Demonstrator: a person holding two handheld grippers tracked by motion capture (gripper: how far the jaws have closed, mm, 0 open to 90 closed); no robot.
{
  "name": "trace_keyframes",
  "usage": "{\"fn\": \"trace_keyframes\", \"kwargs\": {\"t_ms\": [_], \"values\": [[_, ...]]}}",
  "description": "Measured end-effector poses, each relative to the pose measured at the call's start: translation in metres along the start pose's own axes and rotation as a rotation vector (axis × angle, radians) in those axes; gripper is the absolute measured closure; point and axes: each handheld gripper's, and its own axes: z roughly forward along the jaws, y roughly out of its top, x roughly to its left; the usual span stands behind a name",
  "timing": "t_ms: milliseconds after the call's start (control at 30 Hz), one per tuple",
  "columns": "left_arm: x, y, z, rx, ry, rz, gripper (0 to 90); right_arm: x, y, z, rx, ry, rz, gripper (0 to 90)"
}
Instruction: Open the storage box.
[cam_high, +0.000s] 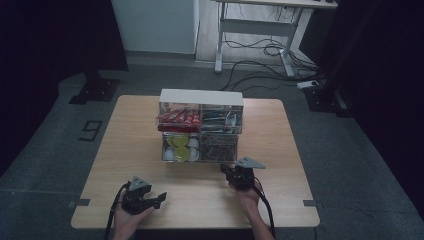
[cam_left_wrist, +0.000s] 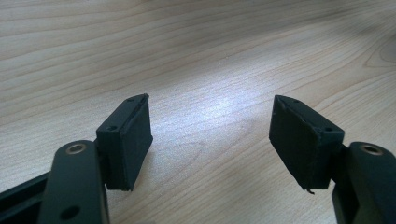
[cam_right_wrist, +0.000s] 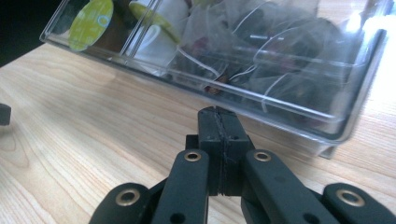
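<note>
Contents of the clear plastic two-tier organiser box (cam_high: 201, 131) on the light wooden table (cam_high: 280, 145) are blurred behind its wall; yellow-lidded pods (cam_right_wrist: 91, 21) are discernible lower left. Right gripper (cam_right_wrist: 219, 122), jaws pressed together, sits just before it. Left gripper (cam_left_wrist: 210, 135), spread wide, hangs over bare tabletop, near left.

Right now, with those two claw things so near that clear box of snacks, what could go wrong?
1. The right gripper is shut, its tip close to the clear organizer's lower front edge. A push forward would probably slide the box instead of catching anything.
2. The bottom drawer looks pulled out, with green-lidded pods and tea bags lying loose, so a knock might spill them.
3. The left gripper hangs open over bare table, too far off to steady the box.
</note>
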Motion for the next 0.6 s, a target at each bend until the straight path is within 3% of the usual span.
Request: {"fn": "trace_keyframes", "kwargs": {"t_ms": [600], "values": [[0.0025,-0.0003,-0.0004,-0.001,0.003,-0.004,30.0,-0.0040,0.0012,-0.0078,-0.019,0.033,0.036,88.9]]}}
